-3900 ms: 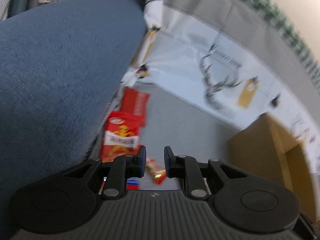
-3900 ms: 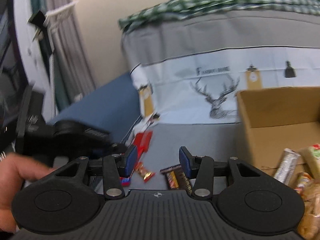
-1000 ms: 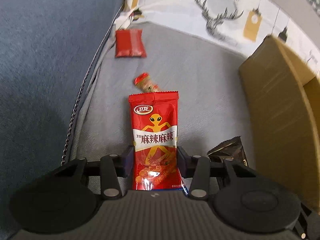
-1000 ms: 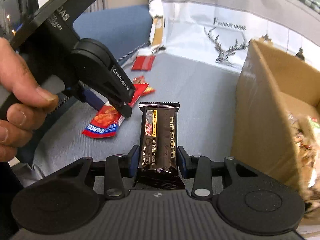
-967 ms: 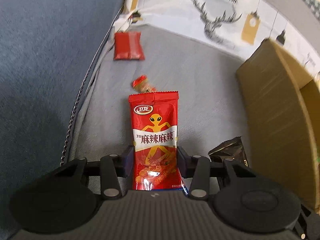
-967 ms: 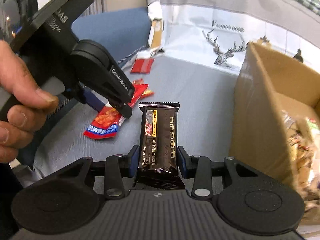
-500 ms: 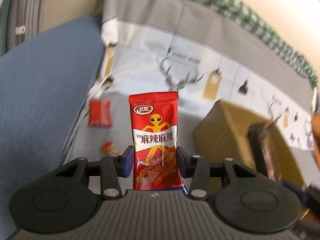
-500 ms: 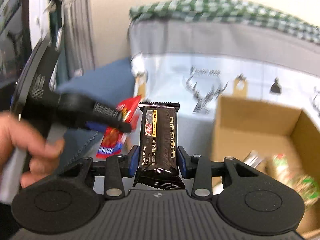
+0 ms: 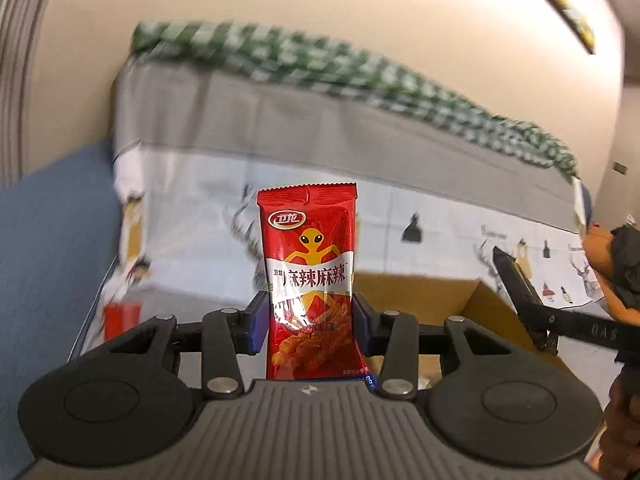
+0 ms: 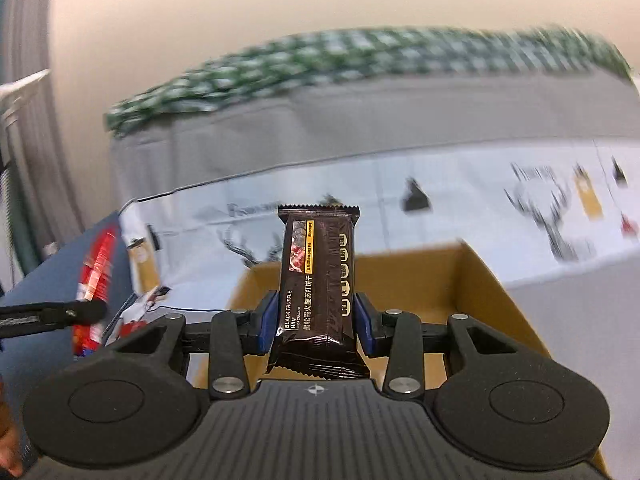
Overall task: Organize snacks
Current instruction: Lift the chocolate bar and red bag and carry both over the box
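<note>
Grey fabric, a white band printed with deer [image 10: 552, 216] and a green checked cloth [image 9: 360, 68] along the top fill the blurred background of both my wrist views, with a blue cushion [image 9: 48, 240] at the left. Below that band sits an open cardboard box [image 10: 476, 280], its far wall and right side showing just past my right fingers [image 10: 362, 320]; in the left view the same box [image 9: 424, 292] lies behind my left fingers [image 9: 256, 320], right of centre. My left gripper [image 9: 308, 322] pinches a red packet [image 9: 310, 280] by its lower half, upright, yellow alien figure facing the camera. My right gripper [image 10: 316, 322] clamps a dark brown bar [image 10: 318, 280] the same way, upright, its top edge clear of the box rim. At the left view's right edge that bar appears edge-on beside my right hand [image 9: 608, 256]. One small red pack [image 9: 122, 316] lies on the grey seat at far left, too blurred to read.
</note>
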`<action>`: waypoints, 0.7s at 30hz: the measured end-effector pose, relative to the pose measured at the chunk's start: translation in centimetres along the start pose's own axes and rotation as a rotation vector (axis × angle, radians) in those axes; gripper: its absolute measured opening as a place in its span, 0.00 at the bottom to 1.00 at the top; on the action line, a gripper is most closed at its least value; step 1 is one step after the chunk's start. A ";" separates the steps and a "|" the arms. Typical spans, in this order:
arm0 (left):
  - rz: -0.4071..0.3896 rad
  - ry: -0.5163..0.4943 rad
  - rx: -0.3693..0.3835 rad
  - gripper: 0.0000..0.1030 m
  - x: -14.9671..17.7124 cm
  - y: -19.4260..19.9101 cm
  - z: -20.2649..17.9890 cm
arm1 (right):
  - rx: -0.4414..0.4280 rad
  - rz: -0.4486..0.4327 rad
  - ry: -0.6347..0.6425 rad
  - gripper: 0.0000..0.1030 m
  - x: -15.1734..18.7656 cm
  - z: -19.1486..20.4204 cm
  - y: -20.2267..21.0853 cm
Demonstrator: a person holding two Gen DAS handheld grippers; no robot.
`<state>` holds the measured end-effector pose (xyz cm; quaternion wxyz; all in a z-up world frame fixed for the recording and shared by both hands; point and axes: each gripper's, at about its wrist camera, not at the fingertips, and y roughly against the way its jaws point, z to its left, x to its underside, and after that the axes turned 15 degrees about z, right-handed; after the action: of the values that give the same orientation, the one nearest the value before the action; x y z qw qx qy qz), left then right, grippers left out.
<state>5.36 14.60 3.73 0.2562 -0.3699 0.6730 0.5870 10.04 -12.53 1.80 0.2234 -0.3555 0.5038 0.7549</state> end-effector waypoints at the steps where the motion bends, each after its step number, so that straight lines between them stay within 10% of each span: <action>1: -0.018 -0.011 0.007 0.46 0.0 -0.1 -0.7 | -0.006 -0.005 -0.022 0.40 0.2 -0.5 0.4; 21: 0.109 -0.176 0.177 0.46 2.1 -4.7 -12.0 | 0.054 -0.025 -0.072 0.40 0.1 -6.4 0.8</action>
<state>8.93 2.27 1.42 0.3134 -0.2557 0.7162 0.5688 11.43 -18.74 0.69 0.2605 -0.3283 0.5111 0.7504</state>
